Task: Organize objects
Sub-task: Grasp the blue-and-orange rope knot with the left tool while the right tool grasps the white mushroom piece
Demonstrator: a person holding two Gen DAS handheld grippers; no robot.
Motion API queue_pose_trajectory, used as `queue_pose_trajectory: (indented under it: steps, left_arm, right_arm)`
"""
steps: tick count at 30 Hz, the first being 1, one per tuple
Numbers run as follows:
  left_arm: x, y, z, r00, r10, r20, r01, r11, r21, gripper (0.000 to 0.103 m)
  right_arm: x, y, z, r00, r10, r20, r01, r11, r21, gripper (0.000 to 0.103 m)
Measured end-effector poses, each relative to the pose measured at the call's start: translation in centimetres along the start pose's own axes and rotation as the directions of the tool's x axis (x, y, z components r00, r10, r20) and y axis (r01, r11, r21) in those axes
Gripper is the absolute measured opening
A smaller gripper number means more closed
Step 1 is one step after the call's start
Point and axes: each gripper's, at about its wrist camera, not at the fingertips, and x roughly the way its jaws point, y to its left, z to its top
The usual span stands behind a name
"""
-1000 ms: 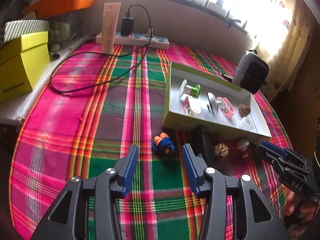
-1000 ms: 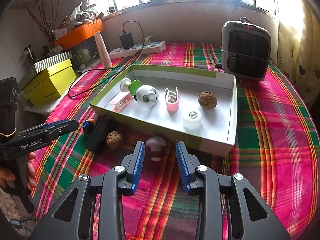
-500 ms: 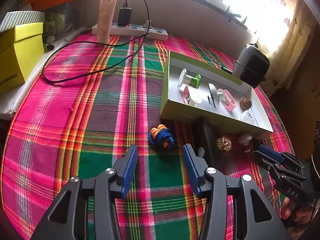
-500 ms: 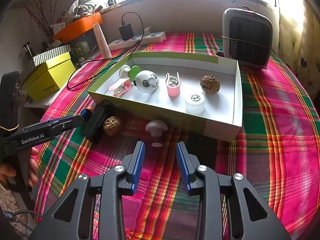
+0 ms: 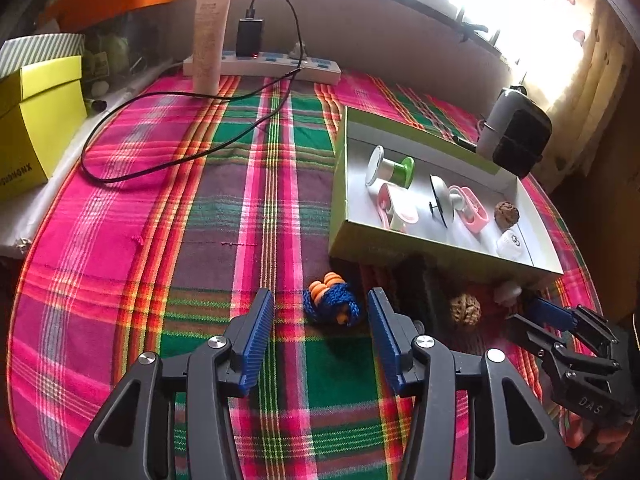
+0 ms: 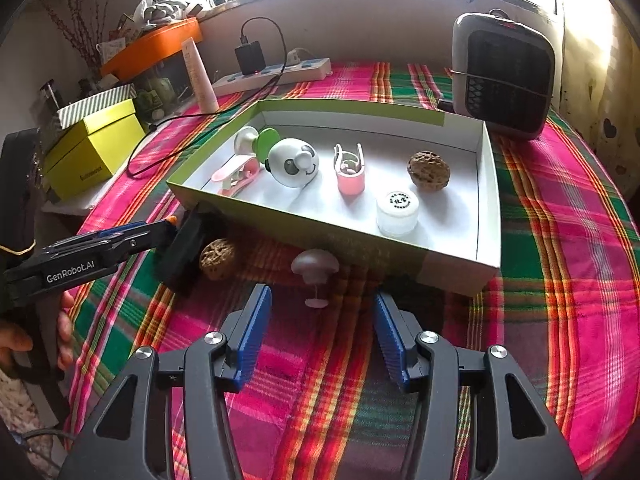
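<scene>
A green-rimmed white box (image 6: 490, 196) (image 5: 340, 184) holds a spool, pink clips, a panda toy (image 6: 293, 162), a walnut (image 6: 428, 171) and a white cap (image 6: 397, 208). On the plaid cloth in front of it lie a blue-and-orange knitted toy (image 5: 331, 302), a black block (image 6: 184, 246), a second walnut (image 6: 218, 253) (image 5: 464, 309) and a pink mushroom knob (image 6: 316, 270). My left gripper (image 5: 320, 328) is open, with the knitted toy just ahead between its fingers. My right gripper (image 6: 323, 328) is open, with the mushroom knob just ahead.
A grey heater (image 6: 502, 76) stands behind the box. A power strip (image 5: 264, 66) with a charger and trailing black cable (image 5: 160, 164), a cream tube (image 5: 210, 38) and a yellow box (image 5: 36, 124) sit at the back left.
Both grippers have moved forward and lower. The knitted toy now lies nearer the left fingers, the mushroom knob nearer the right fingers. Both jaws have stayed open.
</scene>
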Motion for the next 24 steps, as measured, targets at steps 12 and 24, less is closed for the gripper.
queue_pose_trajectory:
  steps: [12,24]
  left_arm:
    - [0.28,-0.37,0.11,0.999,0.029,0.015,-0.030,0.999,0.033,0.047]
    - [0.24,-0.19,-0.03,0.997,0.066,0.032,-0.067,0.997,0.038,0.030]
  right_arm:
    - [0.78,0.32,0.41,0.999,-0.042,0.002,0.042,0.999,0.001,0.052]
    - [0.98,0.67,0.44,0.997,-0.079,0.019,0.079,0.997,0.001,0.052]
